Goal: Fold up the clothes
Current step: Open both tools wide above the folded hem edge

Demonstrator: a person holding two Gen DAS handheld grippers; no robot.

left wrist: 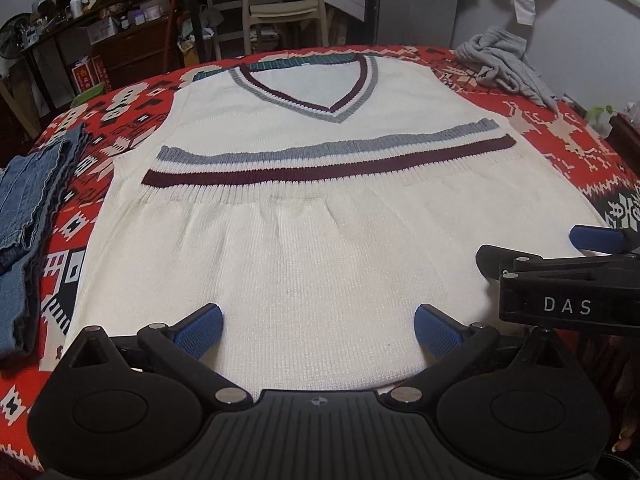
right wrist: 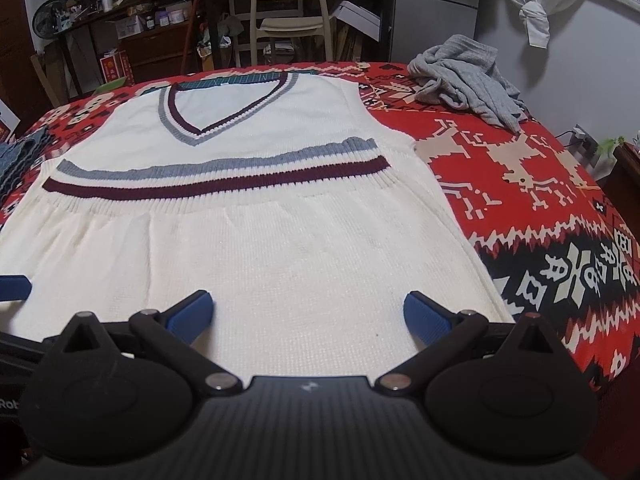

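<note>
Nearest, both the left gripper (left wrist: 318, 326) and right gripper (right wrist: 308, 314) hover with jaws released over the white vest (left wrist: 312, 216), folded hem-up on the patterned tabletop (right wrist: 540, 208). Pinching one knit layer could undo that fold.

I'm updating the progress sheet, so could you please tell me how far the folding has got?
Done: the vest lies flat, its hem already folded up toward the neck; jeans lie folded at the left. In hand: nothing, both the left tongs and the right tongs open over the vest. Left: finishing the vest, then the crumpled grey garment.
</note>
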